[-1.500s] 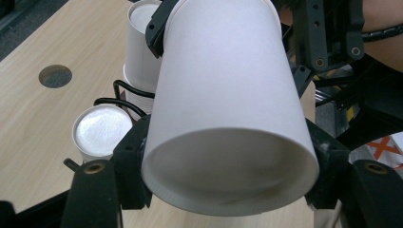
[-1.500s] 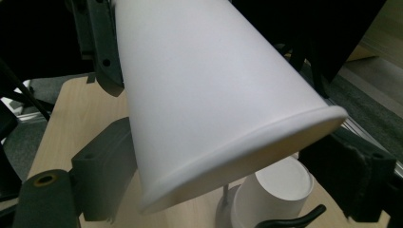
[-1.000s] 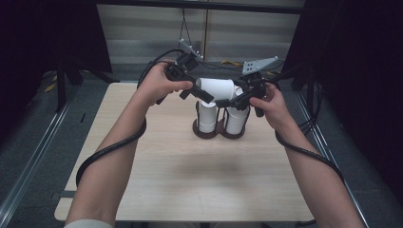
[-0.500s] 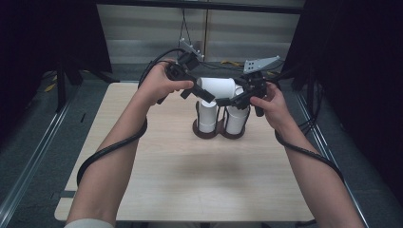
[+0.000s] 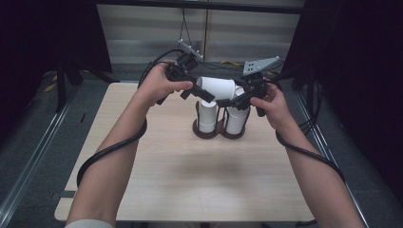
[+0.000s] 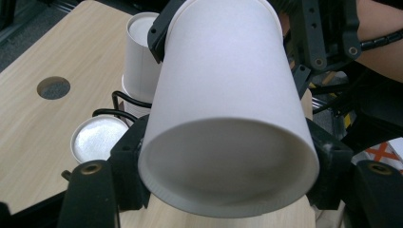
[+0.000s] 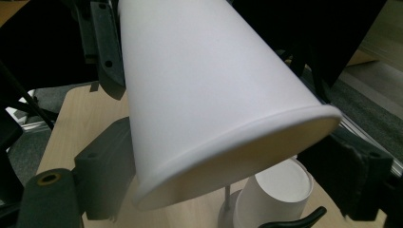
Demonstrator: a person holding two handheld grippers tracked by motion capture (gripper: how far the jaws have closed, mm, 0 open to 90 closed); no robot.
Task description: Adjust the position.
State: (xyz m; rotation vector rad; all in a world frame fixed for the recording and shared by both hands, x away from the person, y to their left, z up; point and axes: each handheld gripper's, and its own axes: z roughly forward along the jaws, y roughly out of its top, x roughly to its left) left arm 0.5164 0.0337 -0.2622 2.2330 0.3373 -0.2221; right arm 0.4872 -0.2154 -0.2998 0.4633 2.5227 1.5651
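Both tongs meet on one white paper cup [image 5: 217, 88] held on its side in the air above the rack [image 5: 219, 130] near the counter's [image 5: 157, 190] far edge: the left tongs [image 5: 202, 93] clasp it, jaws just eased a little wider, and the right tongs [image 5: 233, 99], jaws just drawn in, grip the other end, probably to hand it over. Two more cups [image 5: 207, 115] sit upturned on the rack's posts. No writing or brand is readable anywhere.

A pale wooden counter [image 5: 157, 185] carries a dark round-based cup stand [image 5: 218, 131] near its far middle, with two white paper cups [image 5: 207, 116] set upside down on the stand's posts. A small round hole [image 6: 53, 88] opens in the countertop beside the stand.
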